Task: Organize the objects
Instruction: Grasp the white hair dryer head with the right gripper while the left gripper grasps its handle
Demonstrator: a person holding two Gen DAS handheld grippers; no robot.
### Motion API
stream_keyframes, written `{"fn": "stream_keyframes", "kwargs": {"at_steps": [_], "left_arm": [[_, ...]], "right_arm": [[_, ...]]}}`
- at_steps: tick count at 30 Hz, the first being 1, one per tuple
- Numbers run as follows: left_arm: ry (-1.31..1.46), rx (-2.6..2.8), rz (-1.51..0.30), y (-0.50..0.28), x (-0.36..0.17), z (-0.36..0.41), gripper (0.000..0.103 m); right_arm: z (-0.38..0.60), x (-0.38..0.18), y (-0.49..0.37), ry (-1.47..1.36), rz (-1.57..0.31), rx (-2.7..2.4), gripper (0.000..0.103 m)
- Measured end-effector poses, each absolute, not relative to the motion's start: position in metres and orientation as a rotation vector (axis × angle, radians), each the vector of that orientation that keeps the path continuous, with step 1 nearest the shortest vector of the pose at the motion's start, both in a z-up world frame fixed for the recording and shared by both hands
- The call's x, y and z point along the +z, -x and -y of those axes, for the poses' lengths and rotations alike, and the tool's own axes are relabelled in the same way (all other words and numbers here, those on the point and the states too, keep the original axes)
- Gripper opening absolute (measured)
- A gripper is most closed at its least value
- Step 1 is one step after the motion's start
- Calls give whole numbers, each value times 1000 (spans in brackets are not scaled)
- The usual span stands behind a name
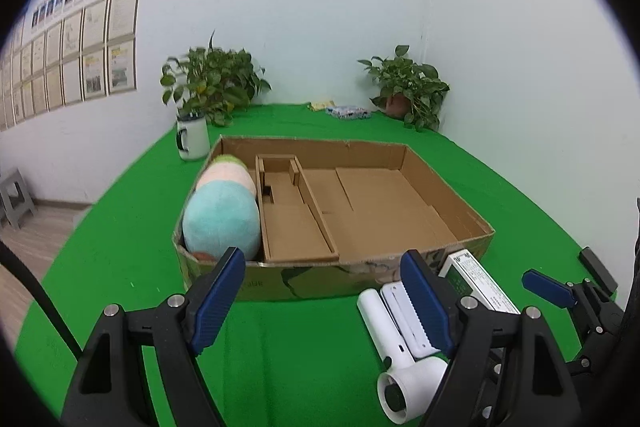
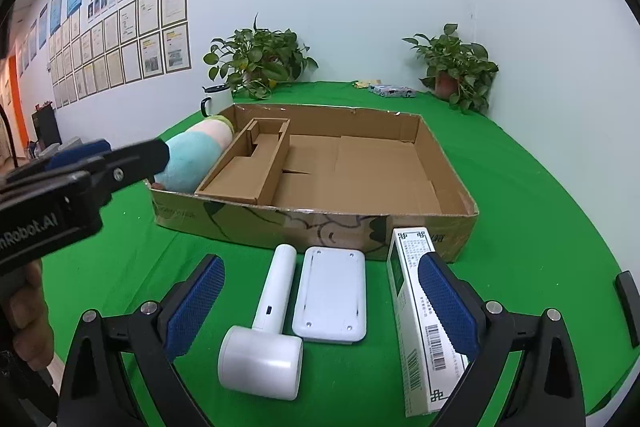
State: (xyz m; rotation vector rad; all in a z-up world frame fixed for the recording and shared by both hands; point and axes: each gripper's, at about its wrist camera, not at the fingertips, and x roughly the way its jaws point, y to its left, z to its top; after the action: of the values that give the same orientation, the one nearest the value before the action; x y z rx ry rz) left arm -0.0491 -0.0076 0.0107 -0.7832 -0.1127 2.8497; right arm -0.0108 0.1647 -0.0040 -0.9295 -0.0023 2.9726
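Note:
A shallow cardboard box [image 1: 448, 199] [image 2: 444, 155] sits on the green table. A pastel plush toy [image 1: 222, 215] [image 2: 192, 155] lies in its left compartment. In front of the box lie a white hammer-shaped device [image 2: 264, 343] [image 1: 400, 359], a white flat case [image 2: 330, 295] [image 1: 396, 307] and a white-green carton [image 2: 420, 311] [image 1: 476, 279]. My left gripper [image 1: 324, 291] is open and empty before the box. My right gripper [image 2: 320, 303] is open and empty, with the device and case between its fingers; it also shows in the left wrist view [image 1: 560, 291].
A white mug [image 1: 193, 139] [image 2: 216, 101] stands behind the box's left corner. Two potted plants [image 1: 216, 83] [image 1: 412, 87] stand at the back by the wall. Small packets [image 1: 348, 111] [image 2: 392, 90] lie at the table's far edge.

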Motion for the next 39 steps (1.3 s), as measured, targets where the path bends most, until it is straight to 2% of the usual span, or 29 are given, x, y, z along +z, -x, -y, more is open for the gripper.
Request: {"fn": "stream_keyframes", "kwargs": {"at_steps": [3, 9, 16, 18, 19, 20, 21, 24, 28, 33, 35, 36, 37, 39], "left_arm": [[875, 2758, 197, 54, -3, 17, 80], [1069, 2526, 335, 68, -39, 27, 80], [1188, 2286, 446, 99, -68, 7, 78], [1217, 2234, 444, 108, -77, -3, 78], [1235, 2209, 445, 112, -82, -8, 73], [1251, 2189, 443, 115, -86, -11, 70], [1271, 2171, 436, 117, -91, -15, 66], [1323, 2134, 435, 109, -101, -21, 66], [1369, 2037, 453, 79, -112, -25, 66], [1407, 2028, 539, 72, -121, -23, 66], [1412, 2027, 563, 77, -123, -24, 65], [1417, 2021, 571, 80, -123, -24, 64], [1422, 2019, 574, 83, -123, -25, 60], [1429, 2012, 592, 86, -125, -26, 53]], "right_arm": [[-167, -11, -1, 923, -64, 3044, 92], [-155, -51, -33, 1104, -89, 3174, 91], [-152, -79, -20, 1243, -86, 3067, 85], [-153, -85, -10, 1284, -94, 3040, 77], [-153, -87, -5, 1305, -112, 3032, 75], [-153, -89, -1, 1327, -135, 3030, 69], [-153, -93, 3, 1356, -146, 3030, 58], [-149, -98, 4, 1370, -100, 3008, 57], [-153, -97, -18, 1428, -146, 2969, 57], [-153, -97, -37, 1477, -209, 2978, 66], [-151, -97, -32, 1479, -192, 2974, 66], [-150, -98, -28, 1487, -182, 2969, 67], [-148, -99, -27, 1494, -175, 2966, 67], [-146, -99, -27, 1496, -148, 2954, 61]]}}
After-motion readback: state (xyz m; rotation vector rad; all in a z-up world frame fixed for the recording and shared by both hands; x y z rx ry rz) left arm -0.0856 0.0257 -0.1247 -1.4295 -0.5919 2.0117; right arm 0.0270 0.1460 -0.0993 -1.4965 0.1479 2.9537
